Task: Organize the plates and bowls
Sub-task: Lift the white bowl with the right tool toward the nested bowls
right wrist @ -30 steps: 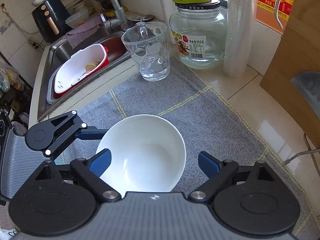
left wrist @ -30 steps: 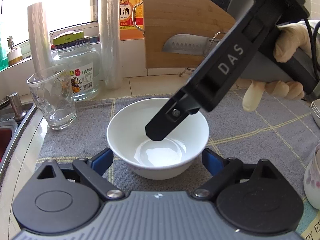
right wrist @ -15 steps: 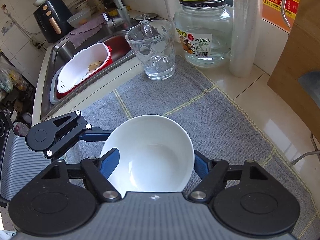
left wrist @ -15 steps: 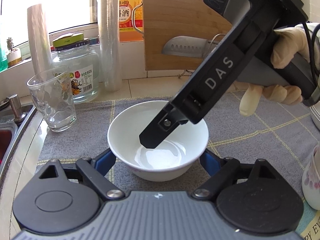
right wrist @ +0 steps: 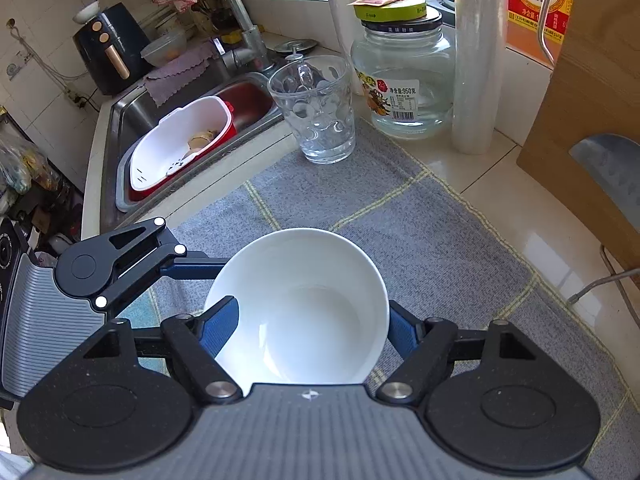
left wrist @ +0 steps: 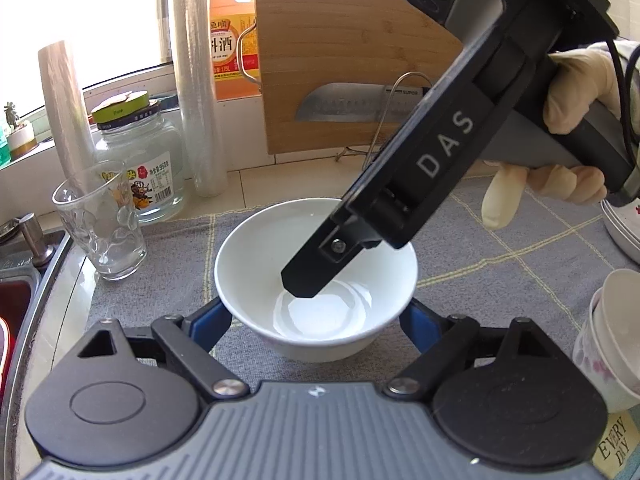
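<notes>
A white bowl point(left wrist: 316, 268) stands on the grey checked mat point(left wrist: 500, 248); it also shows in the right wrist view point(right wrist: 304, 308). My left gripper point(left wrist: 316, 320) is open, its blue fingers on either side of the bowl's base, apart from it. My right gripper point(right wrist: 308, 324) comes down from above and straddles the bowl: one blue finger point(right wrist: 218, 326) lies inside over the rim, the other outside against the right wall. Its jaws have closed in on the bowl. In the left wrist view its black finger point(left wrist: 320, 272) reaches into the bowl.
A glass tumbler point(right wrist: 316, 108), a glass jar point(right wrist: 404, 76) and a roll of film point(right wrist: 476, 56) stand at the mat's far side. The sink point(right wrist: 192, 120) holds a red-and-white basket. A cutting board with a knife point(left wrist: 352, 104) leans behind. Patterned cups point(left wrist: 608, 336) stand at right.
My right gripper has lowered onto the bowl and its fingers have closed in around it. My left gripper has moved closer, and its fingers now flank the base.
</notes>
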A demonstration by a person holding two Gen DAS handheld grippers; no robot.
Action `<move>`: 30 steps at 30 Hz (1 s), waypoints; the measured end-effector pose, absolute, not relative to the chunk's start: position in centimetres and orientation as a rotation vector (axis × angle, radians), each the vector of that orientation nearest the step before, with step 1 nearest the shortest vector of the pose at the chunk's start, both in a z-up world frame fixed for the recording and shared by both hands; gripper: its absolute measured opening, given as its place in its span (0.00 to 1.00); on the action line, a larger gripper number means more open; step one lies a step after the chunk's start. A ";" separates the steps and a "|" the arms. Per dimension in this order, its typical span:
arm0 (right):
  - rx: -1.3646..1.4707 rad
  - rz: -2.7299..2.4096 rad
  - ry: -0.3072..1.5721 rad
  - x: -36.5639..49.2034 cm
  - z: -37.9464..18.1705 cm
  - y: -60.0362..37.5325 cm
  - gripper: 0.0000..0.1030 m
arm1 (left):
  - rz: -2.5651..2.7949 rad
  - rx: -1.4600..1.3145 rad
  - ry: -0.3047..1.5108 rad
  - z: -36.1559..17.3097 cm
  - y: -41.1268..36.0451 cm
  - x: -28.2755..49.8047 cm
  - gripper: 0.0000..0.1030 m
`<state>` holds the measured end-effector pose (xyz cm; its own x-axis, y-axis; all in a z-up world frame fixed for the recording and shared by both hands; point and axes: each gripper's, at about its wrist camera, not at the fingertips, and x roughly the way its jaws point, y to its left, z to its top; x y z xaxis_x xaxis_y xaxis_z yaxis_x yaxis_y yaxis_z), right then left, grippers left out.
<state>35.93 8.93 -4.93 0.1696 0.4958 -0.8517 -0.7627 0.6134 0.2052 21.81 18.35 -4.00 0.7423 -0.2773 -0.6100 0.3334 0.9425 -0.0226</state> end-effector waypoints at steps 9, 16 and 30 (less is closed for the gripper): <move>-0.281 0.902 1.046 33.2 -2.7 6.7 0.80 | -0.378 0.093 0.648 -2.1 16.7 20.0 0.88; -0.287 0.898 1.023 30.4 -1.6 4.4 0.81 | -0.394 0.105 0.647 -0.7 14.4 17.8 0.88; -0.269 0.928 0.995 25.4 0.2 -1.4 0.81 | -0.379 0.129 0.645 0.4 9.3 12.7 0.88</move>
<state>25.45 -1.42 0.19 0.2131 0.5443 -0.8114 -0.7716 0.6032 0.2021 12.70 9.29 0.43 0.7334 -0.3041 -0.6080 0.3835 0.9235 0.0007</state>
